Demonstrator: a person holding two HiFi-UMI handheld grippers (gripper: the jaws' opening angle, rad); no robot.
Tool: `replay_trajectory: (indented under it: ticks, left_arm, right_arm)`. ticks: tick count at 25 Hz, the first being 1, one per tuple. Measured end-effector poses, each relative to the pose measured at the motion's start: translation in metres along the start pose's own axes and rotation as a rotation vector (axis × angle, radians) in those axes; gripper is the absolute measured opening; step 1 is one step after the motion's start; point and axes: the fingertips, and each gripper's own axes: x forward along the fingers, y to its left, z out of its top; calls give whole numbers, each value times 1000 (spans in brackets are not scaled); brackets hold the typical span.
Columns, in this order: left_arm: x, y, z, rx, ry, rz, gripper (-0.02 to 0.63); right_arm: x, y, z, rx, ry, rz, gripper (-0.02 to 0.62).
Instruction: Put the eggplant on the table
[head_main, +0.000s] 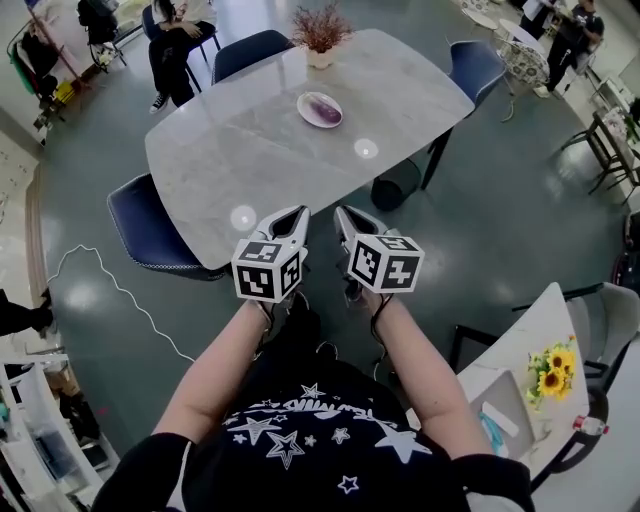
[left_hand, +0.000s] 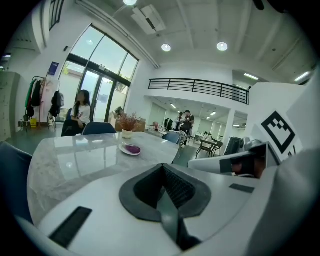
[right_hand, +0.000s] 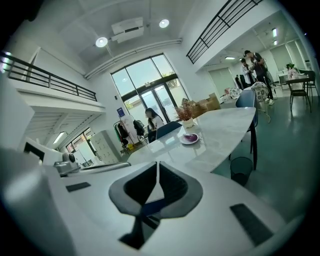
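I hold the left tool (head_main: 296, 212) and the right tool (head_main: 346, 213) side by side at the near edge of the marble worktop (head_main: 250, 150), tips pointing out across it; the marker cubes sit close together, just apart. In the left gripper view the left tool (left_hand: 163, 166) is clenched, its dark pads meeting in one line with nothing between them; in the right gripper view the right tool (right_hand: 157, 164) is clenched the same way, also on nothing.

The eggplant (head_main: 322, 105) lies on a small white plate (head_main: 302, 104) on the far half of the worktop, well apart from both tools; it shows as a purple patch in the left gripper view (left_hand: 132, 148) and in the right gripper view (right_hand: 191, 137). Just beyond the plate stands a pot of dried reddish plants (head_main: 320, 35), near the far edge.

Dark blue chairs ring the worktop, one at its left side (head_main: 150, 228) and one at its far right corner (head_main: 476, 66); a round dark bin (head_main: 395, 186) stands on the floor by the worktop's right edge. A person sits on a chair past the far left corner (head_main: 176, 40); a white cable (head_main: 112, 288) snakes over the grey floor at my left; sunflowers (head_main: 553, 370) stand on a second white table at my lower right.
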Motion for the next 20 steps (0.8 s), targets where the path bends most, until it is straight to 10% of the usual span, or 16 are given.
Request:
replay_trajectory:
  ticks: [20]
  left_arm:
    - [-18,1,11,-8,-55,21,8]
  right_arm:
    - [-7,30,13,-68,4,64,5]
